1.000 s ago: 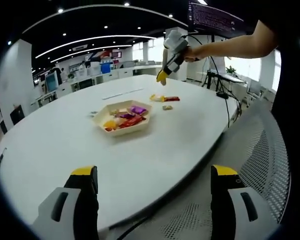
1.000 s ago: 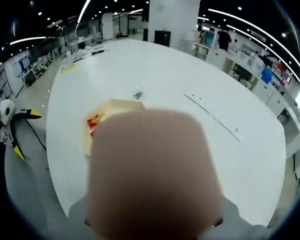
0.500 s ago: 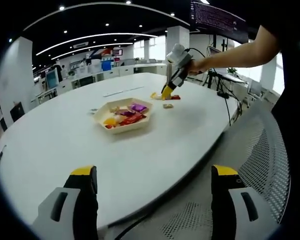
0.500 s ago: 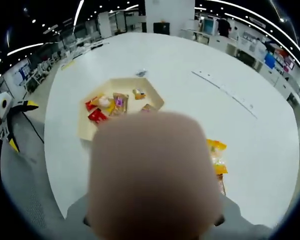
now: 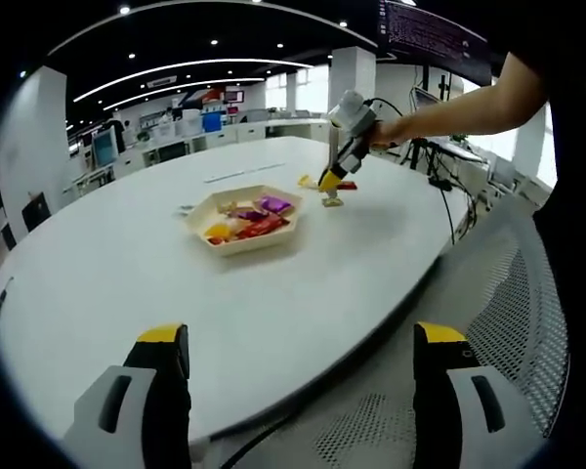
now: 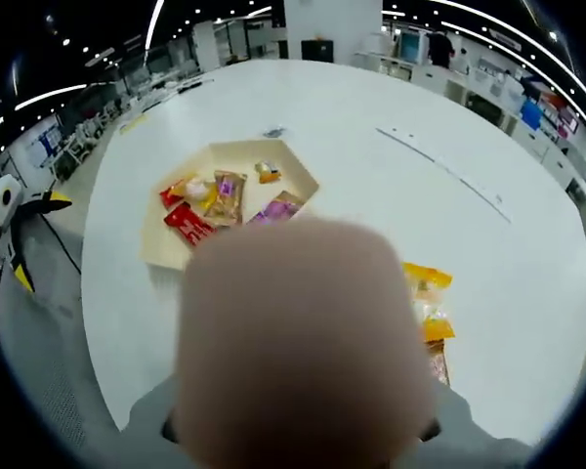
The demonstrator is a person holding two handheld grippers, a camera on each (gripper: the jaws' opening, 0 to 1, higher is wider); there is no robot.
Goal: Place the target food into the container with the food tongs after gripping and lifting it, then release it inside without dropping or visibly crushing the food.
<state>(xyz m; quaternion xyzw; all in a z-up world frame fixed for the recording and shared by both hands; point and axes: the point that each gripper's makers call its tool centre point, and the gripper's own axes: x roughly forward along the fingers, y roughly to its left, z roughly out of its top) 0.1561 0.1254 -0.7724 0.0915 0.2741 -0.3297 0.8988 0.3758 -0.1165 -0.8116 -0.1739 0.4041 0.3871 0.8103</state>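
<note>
A beige hexagonal tray [image 5: 239, 244] with several coloured snack packets stands mid-table. Beyond it lie loose packets: a yellow one [image 5: 305, 181], a red one [image 5: 347, 185] and a small one [image 5: 333, 201]. My right gripper [image 5: 329, 179], held by a person's hand, hangs with its yellow tips just over these packets; the jaw gap is too small to read. My left gripper [image 5: 301, 337] is open off the table's near edge, with nothing between its jaws. In the right gripper view a blurred pinkish mass [image 6: 298, 342] hides the jaws; the tray [image 6: 164, 246] and a yellow packet [image 6: 428, 281] show around it.
The large white oval table [image 5: 127, 283] has its edge close to my left gripper. A white mesh chair [image 5: 527, 322] stands to the right. A small wrapper [image 6: 273, 132] lies beyond the tray. My left gripper [image 6: 15, 239] appears at the left of the right gripper view.
The right gripper has come down from high above the table to just over the loose packets, so the tray and packets look closer in its view. The left gripper has stayed put.
</note>
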